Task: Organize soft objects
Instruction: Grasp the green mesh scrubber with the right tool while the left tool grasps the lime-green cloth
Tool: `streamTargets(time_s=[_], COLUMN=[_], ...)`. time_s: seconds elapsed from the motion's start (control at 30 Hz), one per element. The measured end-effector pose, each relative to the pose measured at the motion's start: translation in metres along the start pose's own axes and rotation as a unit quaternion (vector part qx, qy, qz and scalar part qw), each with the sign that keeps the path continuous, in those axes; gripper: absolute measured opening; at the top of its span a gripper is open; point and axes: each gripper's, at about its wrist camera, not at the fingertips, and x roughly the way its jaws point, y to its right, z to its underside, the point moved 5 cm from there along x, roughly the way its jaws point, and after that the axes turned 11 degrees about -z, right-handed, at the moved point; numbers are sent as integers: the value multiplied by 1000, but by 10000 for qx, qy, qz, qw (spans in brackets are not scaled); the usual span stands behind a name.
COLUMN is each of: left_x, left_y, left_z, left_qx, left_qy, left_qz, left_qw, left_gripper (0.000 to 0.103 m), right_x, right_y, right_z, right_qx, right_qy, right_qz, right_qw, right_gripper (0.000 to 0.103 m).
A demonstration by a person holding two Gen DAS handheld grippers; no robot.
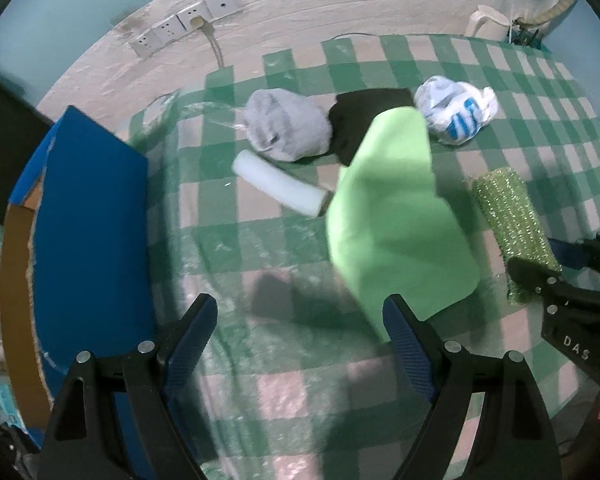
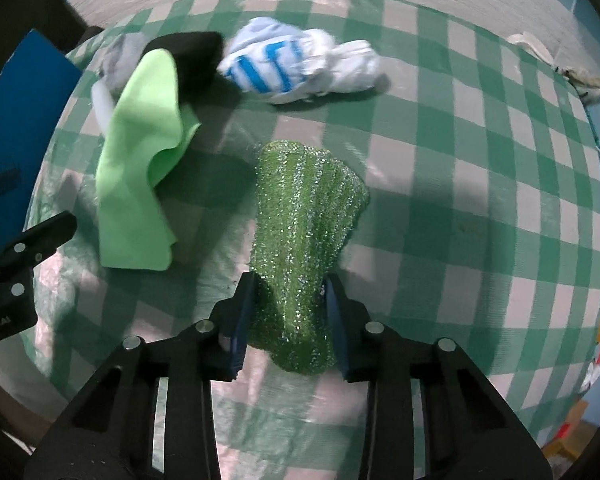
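My right gripper (image 2: 288, 312) is shut on a sparkly green scouring cloth (image 2: 304, 232), which also shows in the left wrist view (image 1: 512, 216). My left gripper (image 1: 300, 320) is open and empty over the checked cloth. A light green cloth (image 1: 396, 220) lies just ahead of its right finger and shows in the right wrist view (image 2: 140, 160) too. Behind it lie a black cloth (image 1: 364, 116), a grey knit piece (image 1: 288, 124), a white foam roll (image 1: 276, 184) and a white and blue bag (image 1: 456, 108).
A blue cardboard box (image 1: 88, 240) stands open at the left edge of the table. The green checked tablecloth (image 2: 480, 200) covers the table. Wall sockets (image 1: 180, 24) sit behind it. The right gripper's body (image 1: 580, 304) shows at the right.
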Motion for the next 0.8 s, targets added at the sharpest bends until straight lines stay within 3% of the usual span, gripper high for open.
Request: streamTargets(time_s=[0.07,0.2,0.23,0.47,0.8], left_x=[-1,0,0,-1,5], left_y=[5,13,14,31,58], left_z=[-5,-15,-16,-26,-45], left_qx=[-39,-86,-102,-256,-190], left_qy=[-7,-26,-40,-97,-126], left_qz=[146,270,293,622,491], left_qw=[9999,9996,9995,9977,9985], left_gripper=[88,88,88,88,88], right_x=[-3,-11,-14,-22,-20], right_y=[6,16,17,13,26], right_z=[0,-2,-2,-3,3], right_qx=[131,144,127,109,187], right_qy=[39,110,151,237,126], right_qz=[-50,8,48,53,28], right_qw=[9999,9998,9998,9996,9997], right_gripper=[35,61,64,68,68])
